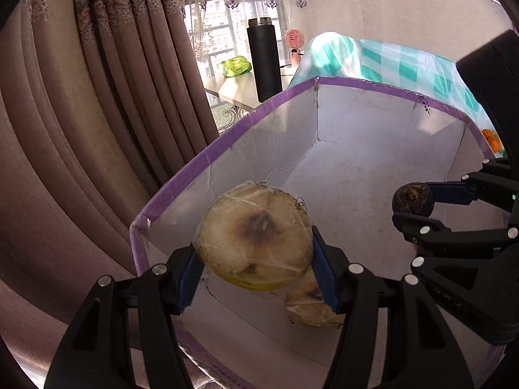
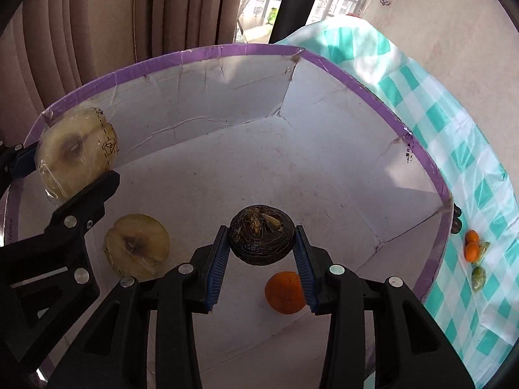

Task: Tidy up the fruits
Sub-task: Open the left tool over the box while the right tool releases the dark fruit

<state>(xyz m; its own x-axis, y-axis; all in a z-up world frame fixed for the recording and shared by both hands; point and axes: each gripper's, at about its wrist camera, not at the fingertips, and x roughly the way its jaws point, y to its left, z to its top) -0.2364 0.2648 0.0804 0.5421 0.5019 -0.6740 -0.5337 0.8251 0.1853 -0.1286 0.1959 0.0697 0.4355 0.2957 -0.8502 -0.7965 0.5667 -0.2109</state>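
Observation:
A white cardboard box with a purple rim [image 1: 227,142] [image 2: 194,53] fills both views. My left gripper [image 1: 256,259] is shut on a plastic-wrapped apple half [image 1: 256,236] and holds it above the box's near left corner; it also shows in the right wrist view [image 2: 74,152]. My right gripper [image 2: 262,249] is shut on a dark round fruit [image 2: 261,238] over the box floor; it also shows in the left wrist view [image 1: 412,199]. Another wrapped apple half [image 2: 136,246] [image 1: 311,308] and an orange [image 2: 283,291] lie on the box floor.
The box stands on a table with a teal checked cloth [image 2: 470,168]. Small oranges [image 2: 472,246] and wrapped green fruits [image 2: 478,277] lie on the cloth right of the box. A black flask [image 1: 264,61] stands behind the box. Curtains [image 1: 97,97] hang at left.

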